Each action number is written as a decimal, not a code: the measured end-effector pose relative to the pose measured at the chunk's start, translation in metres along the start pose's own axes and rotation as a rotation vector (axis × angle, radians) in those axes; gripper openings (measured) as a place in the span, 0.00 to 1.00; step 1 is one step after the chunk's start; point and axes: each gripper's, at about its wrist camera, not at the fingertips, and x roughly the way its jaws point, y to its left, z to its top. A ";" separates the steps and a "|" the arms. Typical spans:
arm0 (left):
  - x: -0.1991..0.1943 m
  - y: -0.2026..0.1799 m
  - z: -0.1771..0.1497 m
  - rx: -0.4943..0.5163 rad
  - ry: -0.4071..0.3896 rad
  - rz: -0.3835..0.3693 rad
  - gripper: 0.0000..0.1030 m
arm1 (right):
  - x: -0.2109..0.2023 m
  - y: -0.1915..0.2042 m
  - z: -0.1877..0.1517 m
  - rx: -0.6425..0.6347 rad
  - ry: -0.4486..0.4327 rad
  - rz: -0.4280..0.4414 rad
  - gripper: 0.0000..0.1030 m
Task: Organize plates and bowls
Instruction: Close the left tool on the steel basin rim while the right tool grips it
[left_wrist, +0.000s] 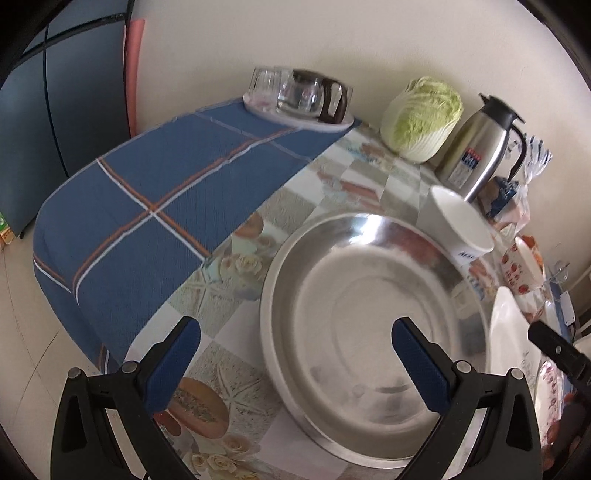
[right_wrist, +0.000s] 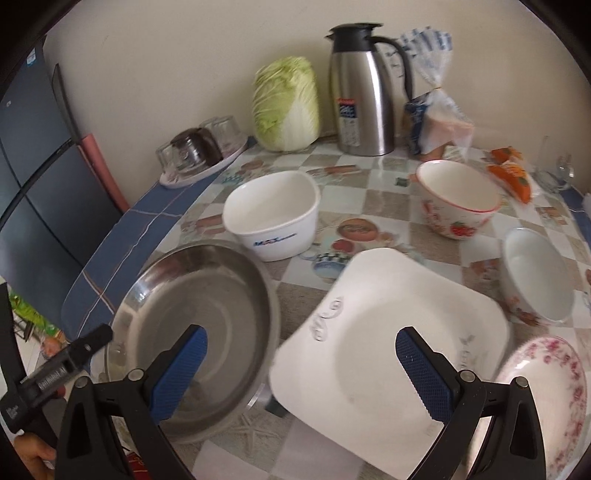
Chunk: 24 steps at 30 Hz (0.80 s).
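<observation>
Both grippers hang wide open, holding nothing. The left gripper (left_wrist: 295, 354) hovers over the steel basin (left_wrist: 373, 332) near the table's (right_wrist: 373, 206) front edge; the right gripper (right_wrist: 301, 365) hovers between that basin and the square white plate (right_wrist: 373, 354) just beside it.

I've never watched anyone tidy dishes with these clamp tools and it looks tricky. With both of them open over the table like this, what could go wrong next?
1. The square white plate seems to rest with one edge on the steel basin; a nudge might make it slide.
2. The strawberry bowl, the small white bowl and the pink floral dish sit close, so the open right gripper could bump one.
3. The basin's smooth rim may slip in the left gripper.
</observation>
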 end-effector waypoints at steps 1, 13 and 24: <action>0.001 0.002 0.000 -0.005 0.005 -0.003 1.00 | 0.003 0.002 0.000 -0.003 0.006 0.005 1.00; 0.028 0.021 -0.003 -0.064 0.082 0.005 0.77 | 0.048 0.020 0.005 -0.098 0.075 0.010 0.47; 0.038 0.016 0.004 -0.022 0.078 0.032 0.33 | 0.070 0.021 0.005 -0.091 0.127 0.000 0.21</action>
